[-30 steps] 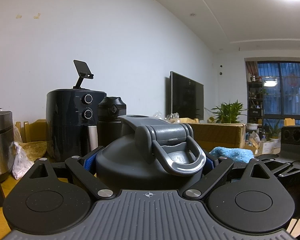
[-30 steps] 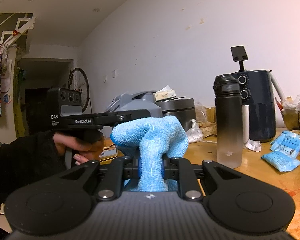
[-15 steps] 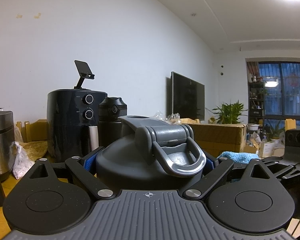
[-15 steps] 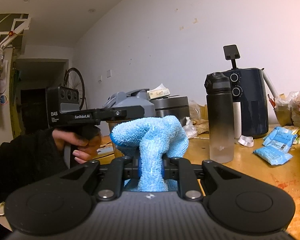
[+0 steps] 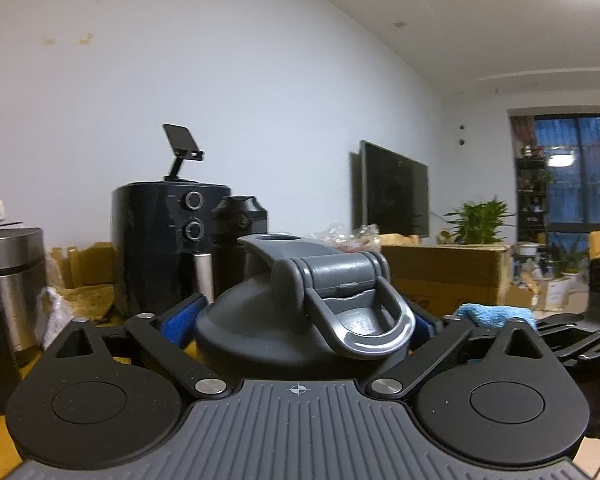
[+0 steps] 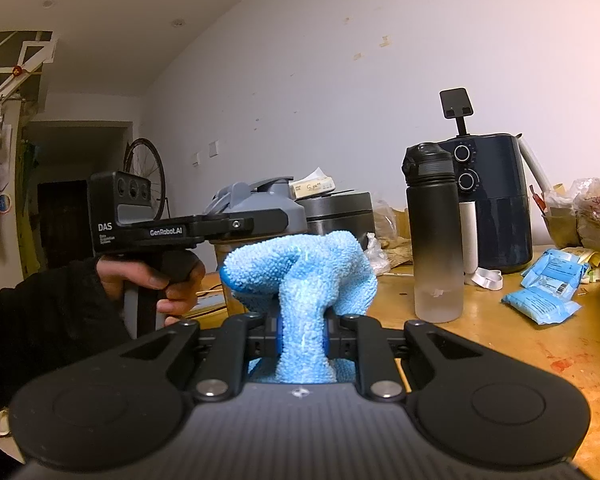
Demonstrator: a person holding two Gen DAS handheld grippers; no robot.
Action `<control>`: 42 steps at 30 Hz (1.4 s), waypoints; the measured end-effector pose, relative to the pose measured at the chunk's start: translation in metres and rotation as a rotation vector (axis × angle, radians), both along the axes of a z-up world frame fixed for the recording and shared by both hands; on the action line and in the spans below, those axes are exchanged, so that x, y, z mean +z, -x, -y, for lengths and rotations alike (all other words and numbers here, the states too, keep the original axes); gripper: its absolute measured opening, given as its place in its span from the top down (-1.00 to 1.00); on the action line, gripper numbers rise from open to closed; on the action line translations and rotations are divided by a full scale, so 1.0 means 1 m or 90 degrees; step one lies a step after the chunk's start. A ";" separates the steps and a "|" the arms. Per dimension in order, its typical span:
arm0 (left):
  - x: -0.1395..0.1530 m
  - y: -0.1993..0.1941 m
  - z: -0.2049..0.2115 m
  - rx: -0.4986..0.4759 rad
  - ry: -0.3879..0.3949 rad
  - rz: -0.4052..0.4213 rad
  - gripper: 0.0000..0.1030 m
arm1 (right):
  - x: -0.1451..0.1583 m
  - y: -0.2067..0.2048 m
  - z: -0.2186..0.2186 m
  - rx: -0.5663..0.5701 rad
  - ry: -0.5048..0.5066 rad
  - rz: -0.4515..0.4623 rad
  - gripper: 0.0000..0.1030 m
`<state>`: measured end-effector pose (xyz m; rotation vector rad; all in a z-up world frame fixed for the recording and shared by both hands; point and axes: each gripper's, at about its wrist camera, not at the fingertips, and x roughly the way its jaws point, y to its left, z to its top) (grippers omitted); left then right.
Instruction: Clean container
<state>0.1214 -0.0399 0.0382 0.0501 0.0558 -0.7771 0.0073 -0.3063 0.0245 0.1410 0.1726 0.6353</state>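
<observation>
My R gripper [image 6: 302,334], clamped on the blue cloth [image 6: 300,276], sits just right of the grey-lidded container [image 6: 260,208] the L gripper [image 5: 300,320] grips upright.

- A lived-in home, an open living room with cooking gear.
- A wall-mounted television [image 5: 394,194], potted plants [image 5: 478,218] and a dark night window [image 5: 576,172].
- An air fryer [image 6: 494,200] and rice cooker [image 6: 340,212] on a cluttered wooden worktop [image 6: 500,332].
- A bicycle wheel [image 6: 146,176] by the doorway.
</observation>
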 end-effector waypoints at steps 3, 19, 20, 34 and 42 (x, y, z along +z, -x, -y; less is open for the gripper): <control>0.000 0.001 0.000 0.004 -0.003 0.004 -1.00 | 0.000 0.001 0.001 -0.001 -0.001 0.000 0.74; 0.001 0.017 0.009 0.068 0.005 0.005 -1.00 | 0.000 -0.006 -0.002 -0.002 -0.006 -0.003 0.72; 0.002 0.018 0.010 0.073 0.009 0.003 -1.00 | 0.000 -0.007 -0.002 -0.002 -0.006 -0.004 0.72; 0.004 0.033 0.035 0.227 0.005 0.027 -1.00 | -0.004 -0.011 -0.003 -0.002 -0.008 -0.012 0.72; 0.005 0.036 0.048 0.292 0.004 0.029 -1.00 | -0.006 -0.010 -0.004 -0.004 -0.008 -0.014 0.72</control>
